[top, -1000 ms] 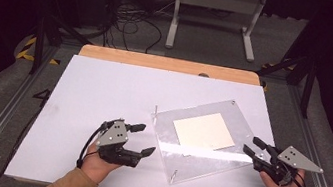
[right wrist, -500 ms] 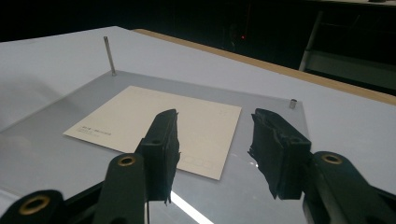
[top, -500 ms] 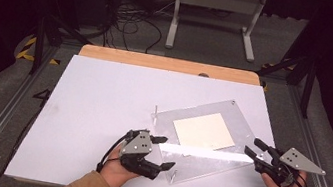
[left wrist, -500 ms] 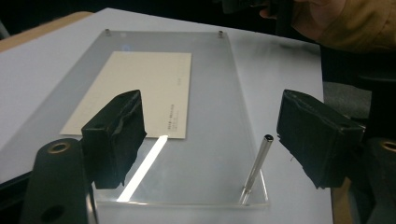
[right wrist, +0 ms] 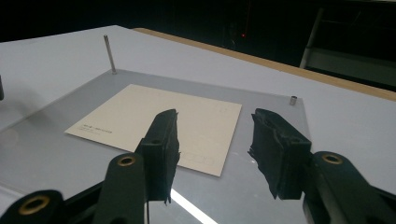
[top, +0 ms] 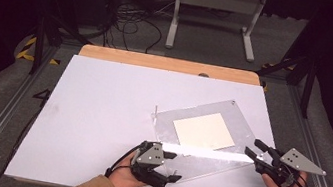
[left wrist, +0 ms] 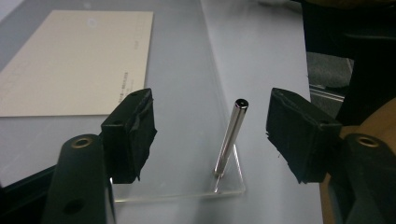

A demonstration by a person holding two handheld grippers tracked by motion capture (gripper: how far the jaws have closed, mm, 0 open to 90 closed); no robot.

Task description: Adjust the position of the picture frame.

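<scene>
A clear acrylic plate (top: 172,125) lies on the white table, with a cream card (top: 204,130) on top of it. At the plate's near left corner stands a thin metal pin (left wrist: 230,137). My left gripper (top: 172,167) is at that corner. In the left gripper view the left gripper (left wrist: 210,126) is open, its jaws have just been closing, and the pin stands between the pads untouched. My right gripper (top: 253,147) is at the plate's right edge. In the right gripper view the right gripper (right wrist: 217,140) is open over the plate (right wrist: 56,140), short of the card (right wrist: 140,121).
Another tall pin (right wrist: 108,53) rises at the plate's far left corner (top: 156,109), and a short stud (right wrist: 293,100) sits at its far right corner. The white board (top: 100,113) rests on a wooden table edge (top: 169,64). Dark floor with cables and a stand lies beyond.
My left gripper has moved right and down to the plate's near left corner, and its jaws now straddle the pin, narrower than before. The right gripper has stayed put.
</scene>
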